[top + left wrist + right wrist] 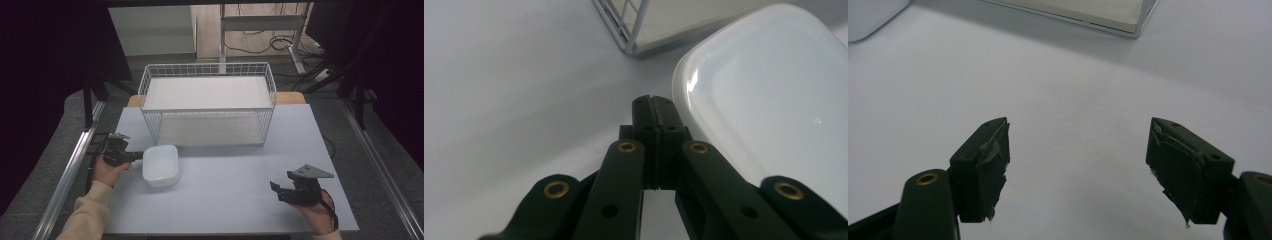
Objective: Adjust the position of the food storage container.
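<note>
The white container (pixel 160 165) lies upside down on the tabletop (pixel 225 200), just in front of the wire basket (pixel 207 102), near the basket's left front corner. It is a rounded rectangular plastic box with its smooth bottom turned up.

The left hand-held gripper (pixel 137 156) is at the left side of the white container, held by the person's left hand (pixel 107 170). Its jaws are fully closed against each other, with nothing between them. In the left gripper view, the left hand-held gripper (pixel 655 107) has its tips just beside the container's rounded edge (pixel 769 95); I cannot tell if they touch it. A corner of the wire basket (pixel 626 25) stands beyond the tips.

The right hand-held gripper (pixel 278 191) is well apart from the white container, to its right, near the front edge of the tabletop, in the person's right hand (pixel 315 212). In the right gripper view, the right hand-held gripper (pixel 1078 170) has its jaws wide open and empty, with bare tabletop (pixel 1073 90) between them. Its pads (pixel 993 165) are covered with worn dark tape. A small part of the white container (pixel 870 15) is at the upper left there.
</note>
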`<state>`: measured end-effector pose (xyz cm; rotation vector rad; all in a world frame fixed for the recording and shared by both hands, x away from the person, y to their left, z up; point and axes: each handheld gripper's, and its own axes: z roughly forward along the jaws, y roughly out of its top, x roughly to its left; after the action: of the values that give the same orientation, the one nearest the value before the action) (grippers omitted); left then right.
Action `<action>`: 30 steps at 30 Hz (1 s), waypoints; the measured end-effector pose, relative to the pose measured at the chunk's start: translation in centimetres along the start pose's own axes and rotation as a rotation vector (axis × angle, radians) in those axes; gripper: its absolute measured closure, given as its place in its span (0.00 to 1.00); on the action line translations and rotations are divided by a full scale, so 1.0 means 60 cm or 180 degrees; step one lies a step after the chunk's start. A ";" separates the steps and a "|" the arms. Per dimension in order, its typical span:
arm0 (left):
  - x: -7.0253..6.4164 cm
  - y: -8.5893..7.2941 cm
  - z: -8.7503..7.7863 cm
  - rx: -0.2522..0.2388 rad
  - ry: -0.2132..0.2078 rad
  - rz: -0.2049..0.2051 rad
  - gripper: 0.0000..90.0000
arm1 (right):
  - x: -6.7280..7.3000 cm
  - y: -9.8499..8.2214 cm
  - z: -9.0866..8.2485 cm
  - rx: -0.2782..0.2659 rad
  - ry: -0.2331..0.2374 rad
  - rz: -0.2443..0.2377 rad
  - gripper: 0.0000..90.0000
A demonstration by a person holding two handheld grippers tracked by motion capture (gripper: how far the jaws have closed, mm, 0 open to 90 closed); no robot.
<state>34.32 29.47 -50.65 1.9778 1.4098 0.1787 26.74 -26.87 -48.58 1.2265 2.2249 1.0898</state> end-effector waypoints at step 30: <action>-0.073 0.006 0.031 0.0055 -0.0368 0.0196 1.00 | 0.001 0.001 -0.001 -0.0005 0.0003 -0.0004 0.28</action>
<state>33.75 24.76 -50.63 2.0138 1.2820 0.0786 26.67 -26.83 -48.50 1.2238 2.2249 1.0918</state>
